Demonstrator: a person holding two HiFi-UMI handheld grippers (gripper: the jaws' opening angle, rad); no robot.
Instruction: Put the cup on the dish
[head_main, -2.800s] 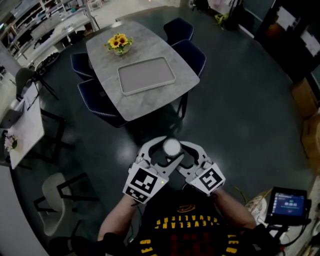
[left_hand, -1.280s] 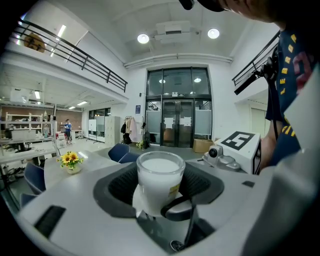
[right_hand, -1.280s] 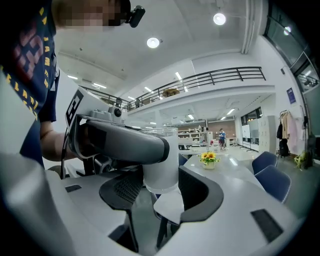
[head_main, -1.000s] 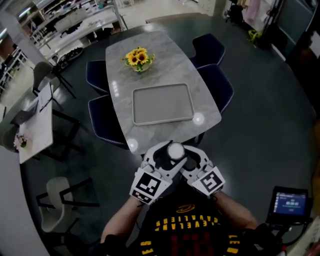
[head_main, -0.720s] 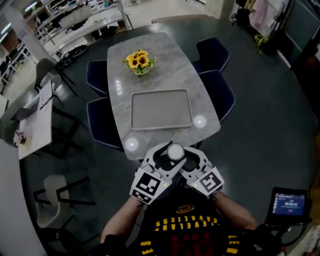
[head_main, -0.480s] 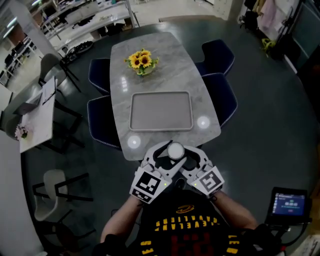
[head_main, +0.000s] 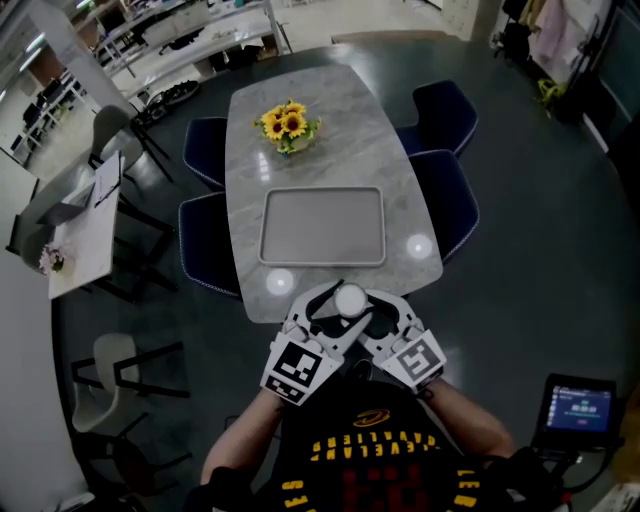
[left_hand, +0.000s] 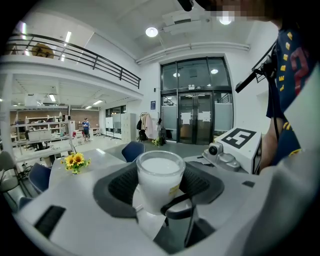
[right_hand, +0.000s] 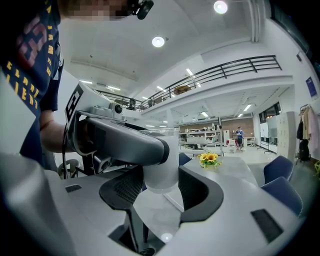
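One cup (head_main: 349, 298), clamped by both the left gripper (left_hand: 159, 186) and right gripper (right_hand: 161, 184), jaws crossed, nearly level at chest height by the table's (head_main: 335, 110) near end; one tray (head_main: 322, 226), one sunflower bunch (head_main: 288, 125), four chairs (head_main: 443, 104)

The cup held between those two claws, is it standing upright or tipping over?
Upright. In the left gripper view the cup stands straight between the jaws, its round rim level and facing up.
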